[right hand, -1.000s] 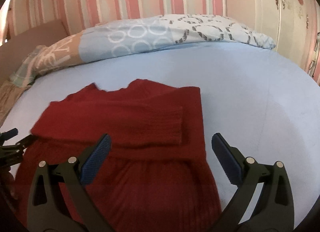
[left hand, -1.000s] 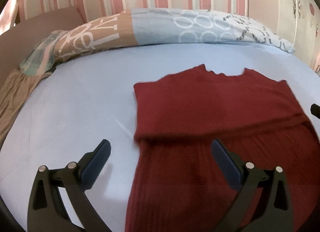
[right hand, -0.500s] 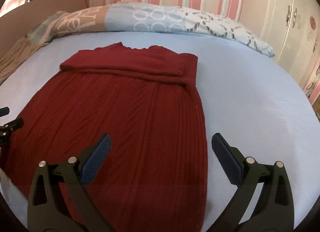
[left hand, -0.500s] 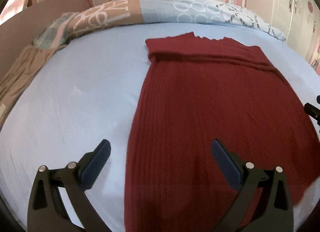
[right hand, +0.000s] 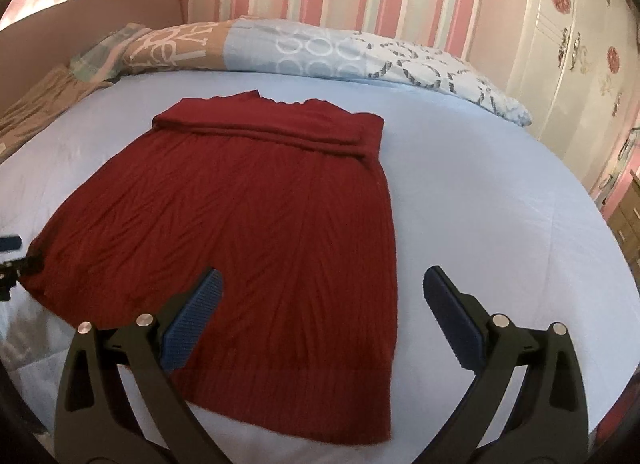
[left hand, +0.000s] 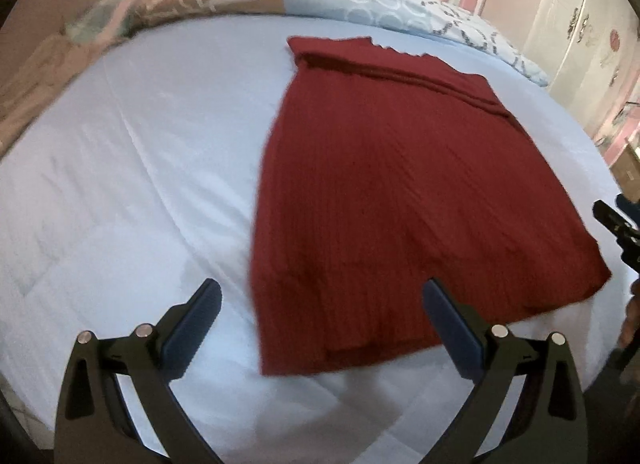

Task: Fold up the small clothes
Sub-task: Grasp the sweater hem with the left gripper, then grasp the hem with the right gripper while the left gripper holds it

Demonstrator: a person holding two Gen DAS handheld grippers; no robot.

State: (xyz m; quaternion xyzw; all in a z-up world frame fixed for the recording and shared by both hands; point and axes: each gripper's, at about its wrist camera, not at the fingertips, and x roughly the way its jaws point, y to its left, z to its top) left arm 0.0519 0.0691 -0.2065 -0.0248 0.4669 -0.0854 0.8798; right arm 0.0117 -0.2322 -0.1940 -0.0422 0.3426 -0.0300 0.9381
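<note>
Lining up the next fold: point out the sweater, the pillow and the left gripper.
sweater (right hand: 256, 224), right wrist view, middle of the ribbed body.
pillow (right hand: 320, 52), right wrist view, the blue circle-print part.
left gripper (left hand: 320, 324), left wrist view, midway between its open fingertips.

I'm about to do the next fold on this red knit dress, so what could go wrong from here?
1. The dark red ribbed knit dress has its sleeves folded loosely across the top; lifting the hem could shake them out.
2. The left tongs and right tongs are both open at the hem, so uneven grips may skew the fold.
</note>
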